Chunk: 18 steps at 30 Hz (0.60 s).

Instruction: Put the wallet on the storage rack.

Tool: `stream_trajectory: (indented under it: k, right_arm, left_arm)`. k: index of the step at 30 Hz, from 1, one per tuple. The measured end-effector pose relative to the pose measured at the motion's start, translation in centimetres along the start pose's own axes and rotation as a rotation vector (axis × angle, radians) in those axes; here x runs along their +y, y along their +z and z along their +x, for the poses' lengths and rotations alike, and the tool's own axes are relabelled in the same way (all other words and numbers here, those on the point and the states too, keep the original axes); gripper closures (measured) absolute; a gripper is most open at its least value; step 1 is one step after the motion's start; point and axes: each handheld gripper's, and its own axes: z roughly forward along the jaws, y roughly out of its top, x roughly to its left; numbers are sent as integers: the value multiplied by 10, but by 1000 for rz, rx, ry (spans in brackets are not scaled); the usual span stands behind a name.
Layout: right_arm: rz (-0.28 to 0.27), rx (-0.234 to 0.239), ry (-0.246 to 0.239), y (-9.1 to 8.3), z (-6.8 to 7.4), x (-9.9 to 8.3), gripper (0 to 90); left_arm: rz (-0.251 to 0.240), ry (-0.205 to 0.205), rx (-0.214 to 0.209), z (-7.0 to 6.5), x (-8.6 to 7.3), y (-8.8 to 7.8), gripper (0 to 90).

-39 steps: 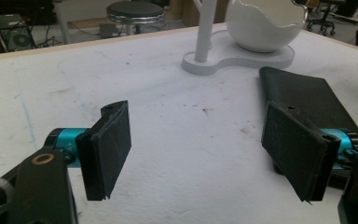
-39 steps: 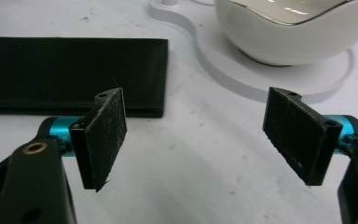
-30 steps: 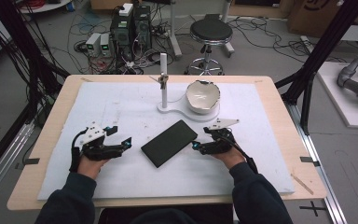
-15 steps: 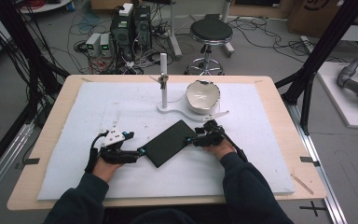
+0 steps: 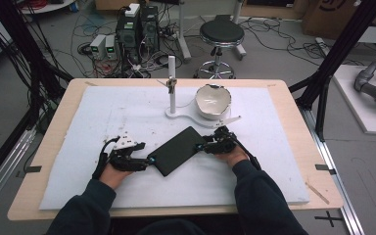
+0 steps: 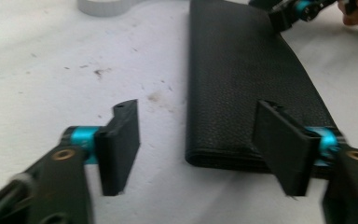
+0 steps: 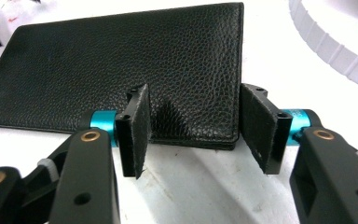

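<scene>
The black leather wallet (image 5: 178, 150) lies flat and slantwise on the white mat (image 5: 103, 112), near the middle of the table, its far right end toward the white stand (image 5: 172, 85); the step in hand looks like taking it up by both ends. The left gripper (image 5: 148, 160) straddles the near left corner, the right gripper (image 5: 203, 146) the far right corner; both pairs of jaws have just been closing, yet stand spread, pads seemingly not yet pressing, though the left gripper view is blurred; next, each must finish closing on its corner before any lift.

Wallet's (image 6: 242, 84) far end (cropped)
</scene>
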Motion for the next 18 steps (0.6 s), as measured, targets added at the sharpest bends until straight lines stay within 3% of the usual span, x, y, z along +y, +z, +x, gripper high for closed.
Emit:
stream_trajectory:
  k: [8,11,14,18]
  right_arm:
    - [3,-7,-5,-2,1,0,511]
    - [-1,-9,6,-3,1,0,530]
    - [-18,1,25,-6,0,1,566]
    - [-107,50,58,-20,-4,1,640]
  left_arm:
    - [44,3,-29,0,1,4,339]
    - [50,23,-56,-1,1,5,436]
    - [58,42,-55,-3,2,6,453]
    - [61,48,-56,-3,1,5,465]
